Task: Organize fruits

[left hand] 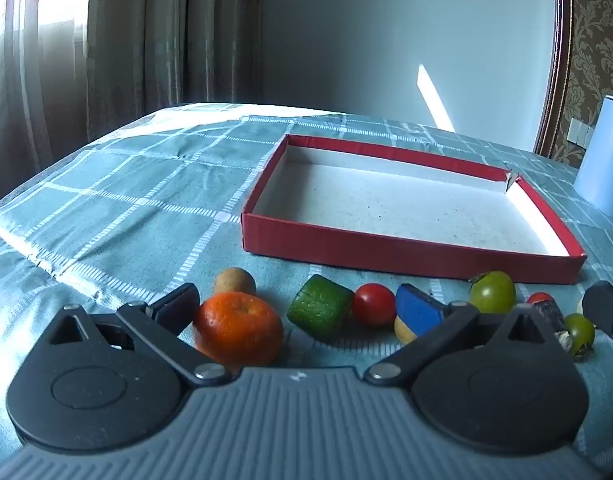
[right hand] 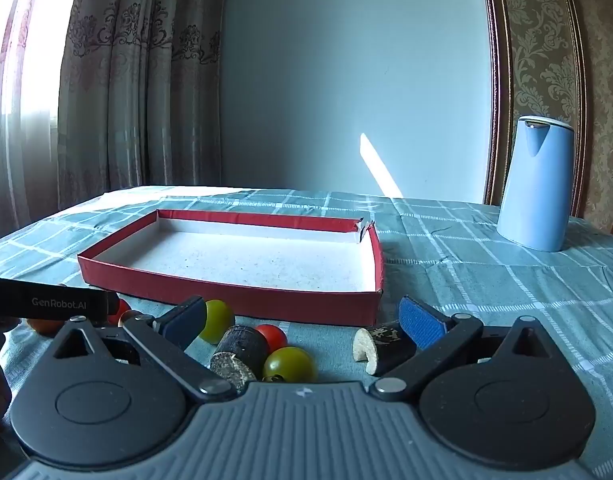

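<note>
A shallow red box (left hand: 406, 254) with a white floor lies empty on the checked cloth; it also shows in the right wrist view (right hand: 226, 296). In the left wrist view my left gripper (left hand: 298, 314) is open around an orange (left hand: 238, 328), a green cut fruit (left hand: 320, 310) and a red tomato (left hand: 373, 304). A brown round fruit (left hand: 234, 280), a yellow fruit (left hand: 404, 330) and green tomatoes (left hand: 492, 292) lie nearby. My right gripper (right hand: 302, 320) is open around a dark cane piece (right hand: 238, 354), green tomatoes (right hand: 288, 364) and a red tomato (right hand: 271, 336). Another cane piece (right hand: 380, 346) touches its right finger.
A light blue jug (right hand: 536, 184) stands at the right on the table, also in the left wrist view (left hand: 604, 160). The left gripper's body (right hand: 46, 302) reaches in at the left of the right wrist view. Curtains and a wall stand behind the table.
</note>
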A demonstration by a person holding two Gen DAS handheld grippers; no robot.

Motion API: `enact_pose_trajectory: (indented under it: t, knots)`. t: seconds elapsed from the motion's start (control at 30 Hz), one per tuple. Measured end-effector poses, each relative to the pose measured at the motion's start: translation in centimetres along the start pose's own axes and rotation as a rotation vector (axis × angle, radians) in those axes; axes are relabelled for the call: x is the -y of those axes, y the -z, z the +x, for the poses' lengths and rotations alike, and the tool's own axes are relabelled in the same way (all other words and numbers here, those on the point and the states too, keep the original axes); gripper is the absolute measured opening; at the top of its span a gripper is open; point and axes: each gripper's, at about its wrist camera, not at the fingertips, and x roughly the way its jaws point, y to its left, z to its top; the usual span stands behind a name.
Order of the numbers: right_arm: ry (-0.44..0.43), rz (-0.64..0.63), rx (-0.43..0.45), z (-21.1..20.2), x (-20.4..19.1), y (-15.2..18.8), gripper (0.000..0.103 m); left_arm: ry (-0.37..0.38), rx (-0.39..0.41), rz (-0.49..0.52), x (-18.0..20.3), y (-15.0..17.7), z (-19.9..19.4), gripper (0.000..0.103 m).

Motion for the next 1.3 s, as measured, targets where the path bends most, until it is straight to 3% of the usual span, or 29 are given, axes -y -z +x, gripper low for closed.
enact_pose_trajectory:
  t: [0.3, 1.3]
  knots:
    - [-0.006, 0.037, 0.033, -0.6, 1.1, 0.6, 0.103, 0.003, -0.017, 0.002, -0.3, -0.1, 0.1, 0.103]
    - [-0.032, 0.03, 0.004, 0.0, 0.9, 0.6, 0.103, 0.021, 0.021, 0.021, 0.2, 0.0, -0.8, 0.103]
